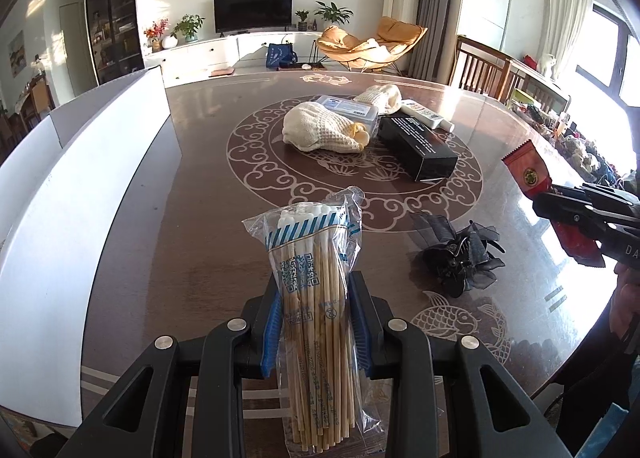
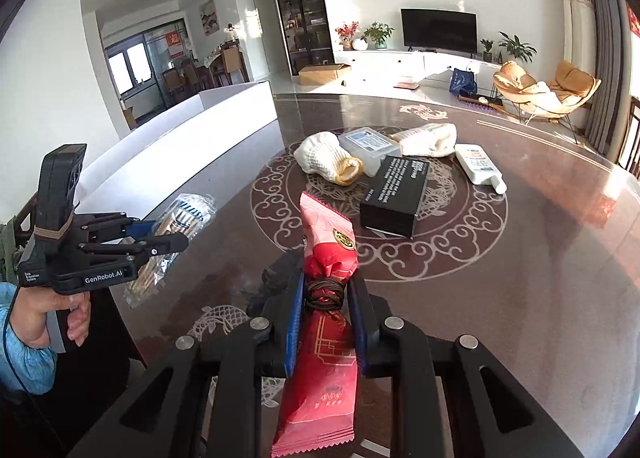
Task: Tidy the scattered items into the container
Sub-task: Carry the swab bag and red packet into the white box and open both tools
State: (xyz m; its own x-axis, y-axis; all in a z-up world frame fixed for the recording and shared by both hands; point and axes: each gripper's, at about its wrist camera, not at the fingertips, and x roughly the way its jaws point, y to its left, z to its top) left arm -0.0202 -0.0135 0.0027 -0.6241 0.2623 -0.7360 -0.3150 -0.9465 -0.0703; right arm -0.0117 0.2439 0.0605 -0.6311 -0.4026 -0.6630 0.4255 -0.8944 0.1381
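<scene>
Clamping swab pack (image 1: 316,282), left gripper (image 1: 316,318) nears box wall (image 1: 100,162); right gripper (image 2: 326,322) clamps red packet (image 2: 326,258).

Scattered items and the white container (image 1: 80,162) on the dark patterned surface (image 1: 208,194)

A clear bag of cotton swabs (image 1: 316,298) is standing upright between the closed pads of the left gripper (image 1: 316,318), and a red sachet (image 2: 324,298), tied with brown cord, is being clamped in the right gripper (image 2: 326,322). A black bow (image 1: 460,254) is lying near the front edge. In the middle, two cream knitted pouches (image 1: 320,130), a clear plastic box (image 1: 352,108), a black carton (image 1: 420,146) and a white tube (image 1: 426,114) are lying close together. The container is standing at the left edge.
</scene>
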